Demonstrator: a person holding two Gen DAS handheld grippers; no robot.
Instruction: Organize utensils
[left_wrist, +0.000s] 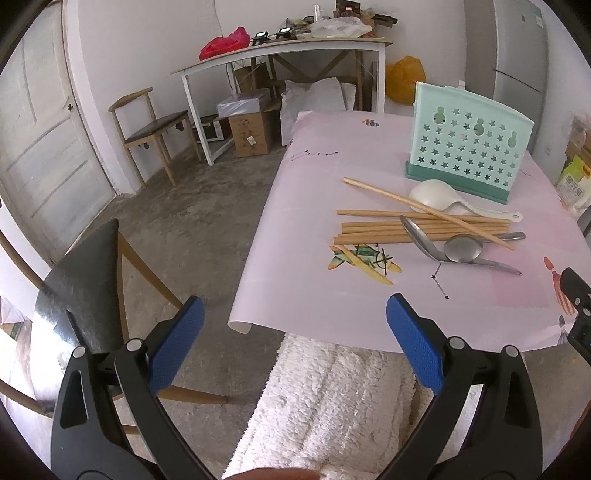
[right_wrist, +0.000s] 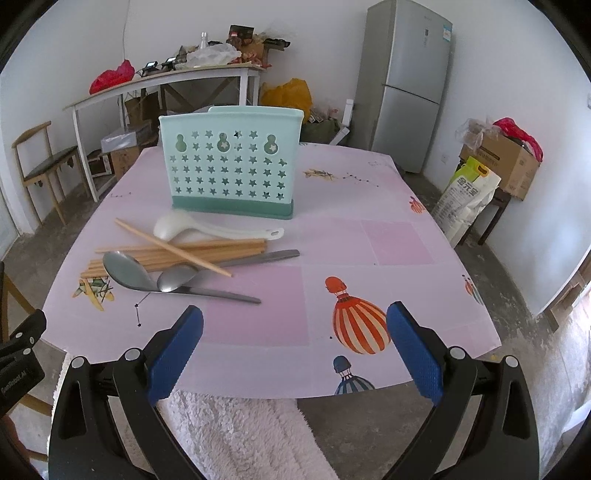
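The left tool (left_wrist: 295, 343) is seen at the bottom of the left wrist view with its blue pads (left_wrist: 177, 343) spread wide and nothing between them, held off the near edge of the counter (left_wrist: 295, 206). The right tool (right_wrist: 295, 347) is likewise spread wide and empty, low in the right wrist view, over the near edge of the pink patterned covering.

A mint-green utensil holder (right_wrist: 231, 168) with star cut-outs is stood upright at the centre of the right wrist view, towards the far side of the counter. Just in front of it, a white plastic ladle (right_wrist: 207, 226) is laid with its bowl to the left. A bundle of wooden chopsticks (right_wrist: 177, 253) is spread below the ladle, left of centre, and one chopstick (right_wrist: 173, 247) is laid diagonally across the bundle. Two metal spoons (right_wrist: 147, 278) are placed nearest the tools, their bowls touching the chopsticks; one handle is crossed beneath the diagonal chopstick.

A white fleecy cloth (left_wrist: 325, 402) is seen below the counter edge at the bottom centre of both views. A refrigerator (right_wrist: 410, 81) is seen at the upper right of the right wrist view.
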